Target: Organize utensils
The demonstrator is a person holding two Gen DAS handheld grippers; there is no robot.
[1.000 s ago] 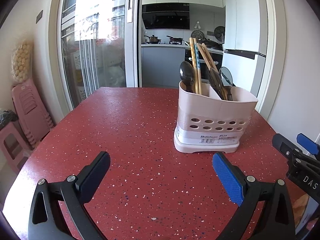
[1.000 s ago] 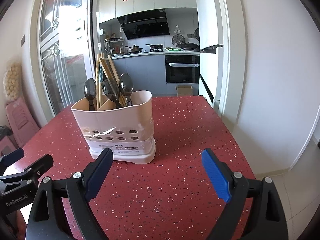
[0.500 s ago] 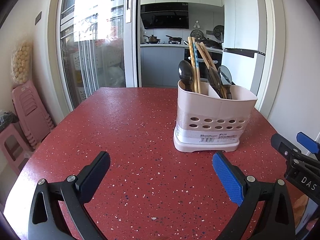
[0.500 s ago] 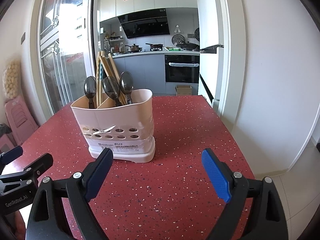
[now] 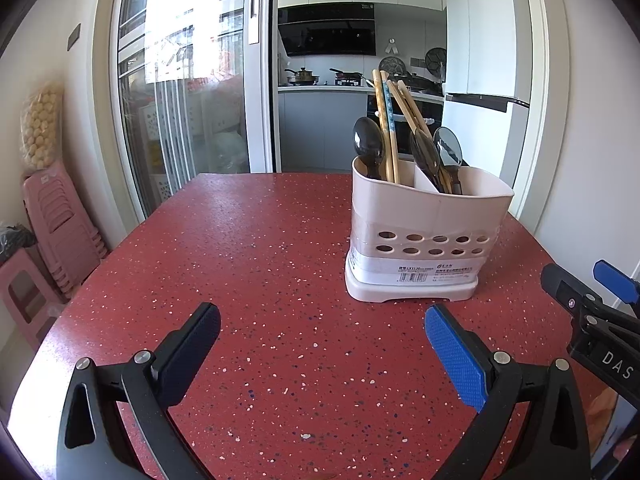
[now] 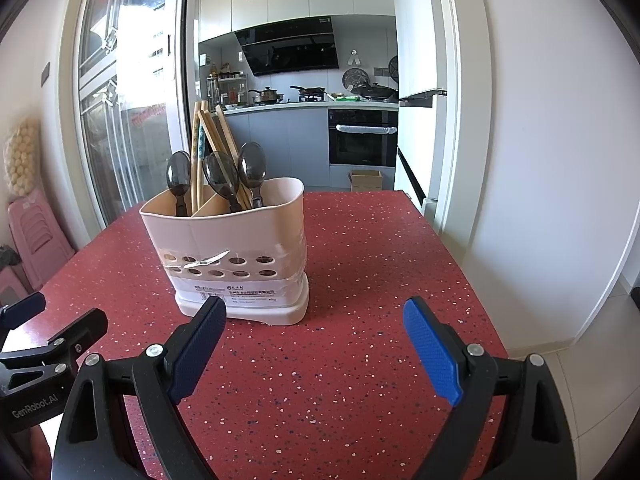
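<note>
While both jaws stand wide and empty, the left gripper (image 5: 322, 344) and right gripper (image 6: 314, 346) hover over the red table (image 5: 260, 264); the utensil holder (image 5: 424, 240) sits at one o'clock in the left view. Reaching carelessly among the leaning chopsticks (image 5: 390, 128) and spoons (image 5: 438, 152) could tip it.

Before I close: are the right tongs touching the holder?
Apart. The left wrist view shows the right tongs open, with bare red table between them and the holder.
</note>
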